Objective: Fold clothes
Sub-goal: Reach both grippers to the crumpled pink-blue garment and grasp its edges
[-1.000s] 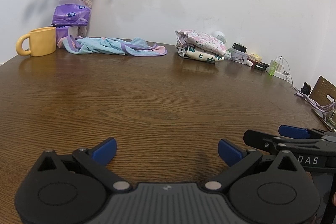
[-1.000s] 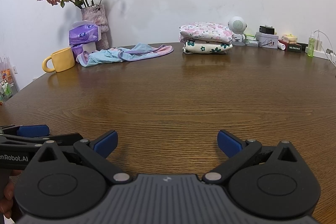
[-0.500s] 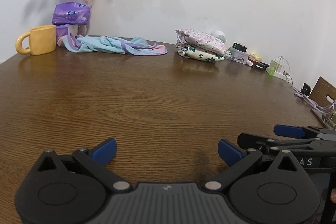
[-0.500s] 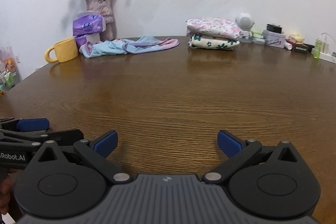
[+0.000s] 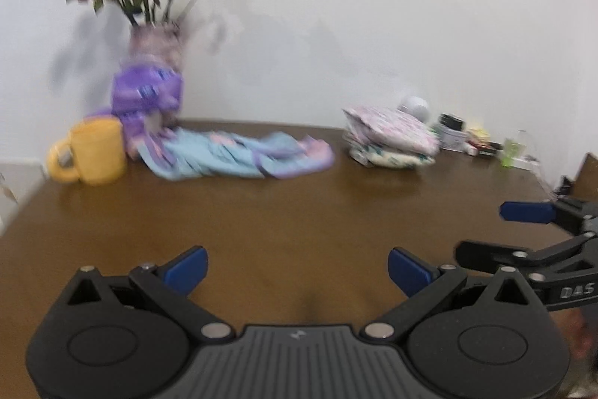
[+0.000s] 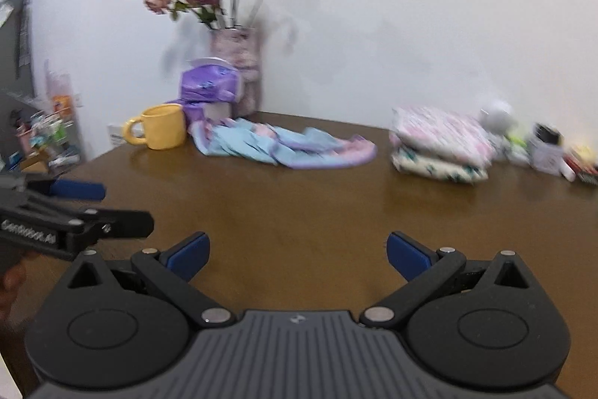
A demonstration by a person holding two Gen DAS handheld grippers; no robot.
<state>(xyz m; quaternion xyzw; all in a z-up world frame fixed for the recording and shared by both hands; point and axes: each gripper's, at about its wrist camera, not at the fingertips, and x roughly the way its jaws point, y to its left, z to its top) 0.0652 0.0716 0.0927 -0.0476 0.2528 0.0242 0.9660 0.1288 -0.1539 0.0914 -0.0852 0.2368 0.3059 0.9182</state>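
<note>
Two black grippers, left [image 5: 297, 266] and right [image 6: 295, 251], are held wide open and empty. A crumpled blue-and-pink garment [image 6: 284, 146] is seen unfolded beside the yellow mug [image 6: 162, 131]; reaching for it is judged next.

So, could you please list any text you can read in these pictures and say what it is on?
"DAS": on the right gripper, seen from the left wrist view; the letters run off the edge.
White lettering on the left gripper, right wrist view: too blurred to read.
Print on the purple tissue pack: blurred, unreadable.
Labels on the small items behind the folded clothes: unreadable.
</note>
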